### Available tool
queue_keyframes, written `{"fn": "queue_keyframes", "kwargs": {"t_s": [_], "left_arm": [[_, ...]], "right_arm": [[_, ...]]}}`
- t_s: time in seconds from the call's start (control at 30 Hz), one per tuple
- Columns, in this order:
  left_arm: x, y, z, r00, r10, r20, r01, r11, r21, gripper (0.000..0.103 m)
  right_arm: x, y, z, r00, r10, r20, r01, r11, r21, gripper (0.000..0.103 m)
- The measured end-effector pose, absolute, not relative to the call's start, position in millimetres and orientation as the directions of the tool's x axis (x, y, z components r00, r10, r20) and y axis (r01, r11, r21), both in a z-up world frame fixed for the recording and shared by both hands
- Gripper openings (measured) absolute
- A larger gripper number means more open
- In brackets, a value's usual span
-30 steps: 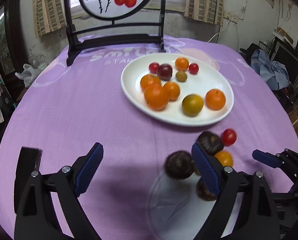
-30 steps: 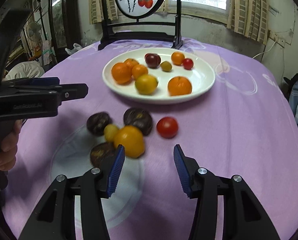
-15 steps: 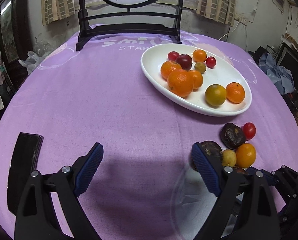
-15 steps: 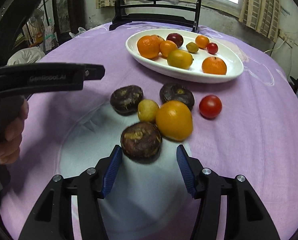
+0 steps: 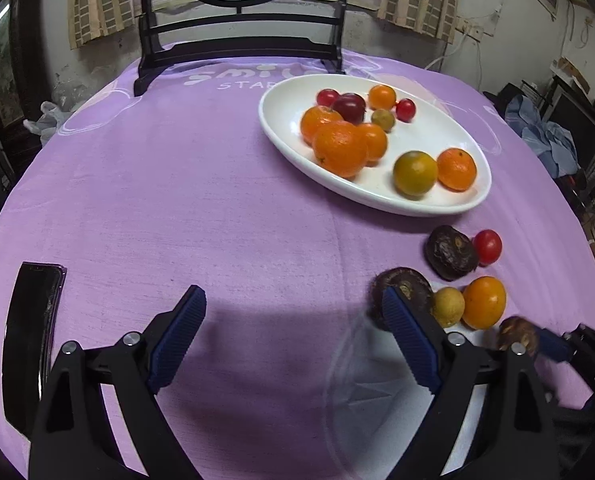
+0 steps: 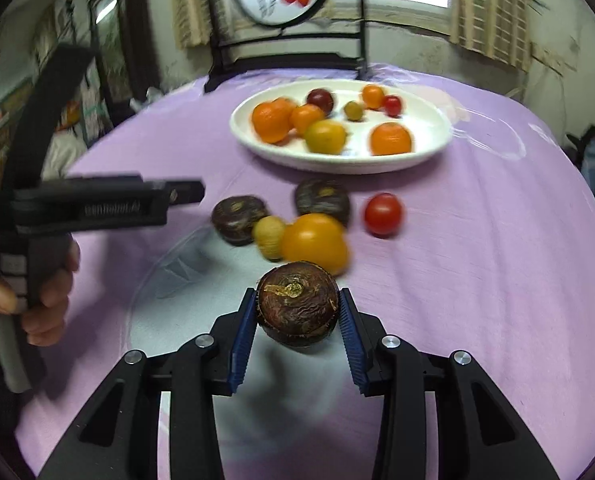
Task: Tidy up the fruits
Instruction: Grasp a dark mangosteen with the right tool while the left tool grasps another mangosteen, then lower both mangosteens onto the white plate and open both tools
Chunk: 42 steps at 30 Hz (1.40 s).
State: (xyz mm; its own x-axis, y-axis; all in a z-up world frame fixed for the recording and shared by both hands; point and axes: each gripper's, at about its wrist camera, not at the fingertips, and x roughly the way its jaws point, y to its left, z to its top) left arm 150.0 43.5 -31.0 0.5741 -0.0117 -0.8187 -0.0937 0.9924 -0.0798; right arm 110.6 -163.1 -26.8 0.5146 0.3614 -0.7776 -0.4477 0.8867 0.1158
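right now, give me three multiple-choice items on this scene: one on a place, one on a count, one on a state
1. Where is the phone?
A. on the plate
B. on the cloth, left of the left gripper
C. in the right gripper

2. How many fruits are on the plate?
A. four
B. six
C. nine

3. What is the right gripper doing?
A. gripping a dark fruit
B. open, nothing in it
C. gripping the tomato

Key: 1 B, it lies beside the left gripper. 2 C, nine show there. 3 A, both pads press the dark fruit.
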Motion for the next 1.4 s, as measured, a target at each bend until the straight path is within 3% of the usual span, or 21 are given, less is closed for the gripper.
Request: {"fn": "queue_keyframes", "kwargs": {"t_s": [0.33, 0.57, 0.63, 0.67, 0.7, 0.77, 1.0, 1.4], "left_arm": [[141, 5, -45, 0.528, -0.116, -0.841, 0.082, 0.993, -0.085, 0.088], [152, -12, -55, 0.522, -0.068, -0.850, 0.101, 0.995, -0.018, 0.078], [157, -18, -55, 0.536, -0.080, -0.841, 0.130, 0.992, -0.011, 0.072], [159, -21, -54, 0.540, -0.088, -0.837, 0.147, 0.989, -0.009, 0.066], [161, -24, -53, 0.542, -0.105, -0.834, 0.166, 0.986, -0.016, 0.054], [163, -28, -51, 0.546, -0.115, -0.830, 0.183, 0.983, -0.015, 0.043], [148, -27, -43, 0.535, -0.131, -0.835, 0.184, 0.982, -0.037, 0.043], [143, -6, 19, 0.649, -0.140, -0.748, 0.152, 0.987, -0.053, 0.043]], "right_arm": [[121, -191, -28, 0.539, 0.340, -0.771, -0.369, 0.918, 0.147, 0.041], [114, -192, -19, 0.558, 0.359, -0.748, -0.388, 0.910, 0.147, 0.041], [114, -192, -18, 0.555, 0.364, -0.748, -0.392, 0.907, 0.151, 0.041], [114, -192, -18, 0.552, 0.367, -0.749, -0.394, 0.906, 0.153, 0.041], [114, -192, -18, 0.547, 0.369, -0.751, -0.397, 0.905, 0.155, 0.041], [113, -191, -18, 0.545, 0.368, -0.753, -0.398, 0.904, 0.154, 0.041], [116, -191, -22, 0.545, 0.353, -0.761, -0.385, 0.911, 0.147, 0.041], [125, -175, -12, 0.513, 0.361, -0.779, -0.424, 0.896, 0.136, 0.041]]}}
